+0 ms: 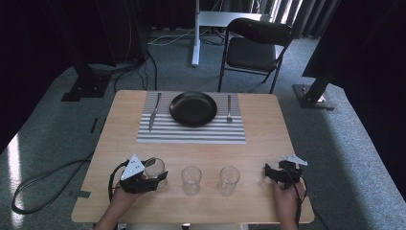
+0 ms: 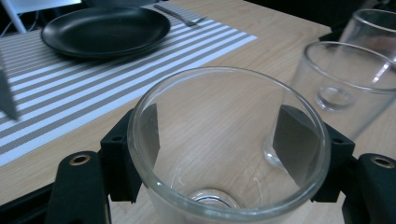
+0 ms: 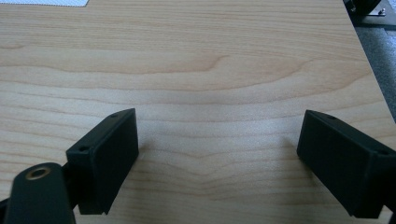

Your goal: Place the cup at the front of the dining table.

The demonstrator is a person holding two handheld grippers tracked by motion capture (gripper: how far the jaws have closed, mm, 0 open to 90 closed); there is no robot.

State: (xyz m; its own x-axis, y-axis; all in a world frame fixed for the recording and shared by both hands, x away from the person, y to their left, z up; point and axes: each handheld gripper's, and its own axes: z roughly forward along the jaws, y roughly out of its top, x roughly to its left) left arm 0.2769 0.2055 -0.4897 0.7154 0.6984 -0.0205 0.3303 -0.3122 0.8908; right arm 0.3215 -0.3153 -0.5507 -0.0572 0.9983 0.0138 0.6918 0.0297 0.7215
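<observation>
The left tongs (image 1: 154, 178) are clenched on the leftmost drinking glass (image 1: 155, 168), which stands upright at the near left of the wooden surface (image 1: 268, 143), first in a row of three. The left gripper view shows both black pads (image 2: 292, 142) pressed against the outside of the glass wall, just below its rim (image 2: 224, 74), one on either side. The right tongs (image 1: 269, 171) rest released at the near right, with bare wood between their jaws in the right gripper view.

The step in hand looks like carrying this glass toward the place setting at the far side, where a black plate (image 1: 193, 108) sits on a striped placemat (image 1: 191, 132) between a knife (image 1: 154, 112) and a fork (image 1: 229, 109). To do it well:

- Keep the squeeze steady; smooth glass could slip if the pads relax.
- Lift straight up before moving away, because the middle glass (image 1: 191, 179) stands just to the right and a sideways start might knock it.
- Hold the glass upright all the way across.
- Pass over or around the knife, which lies at the left edge of the mat.
- Set the base flat, then release.
</observation>
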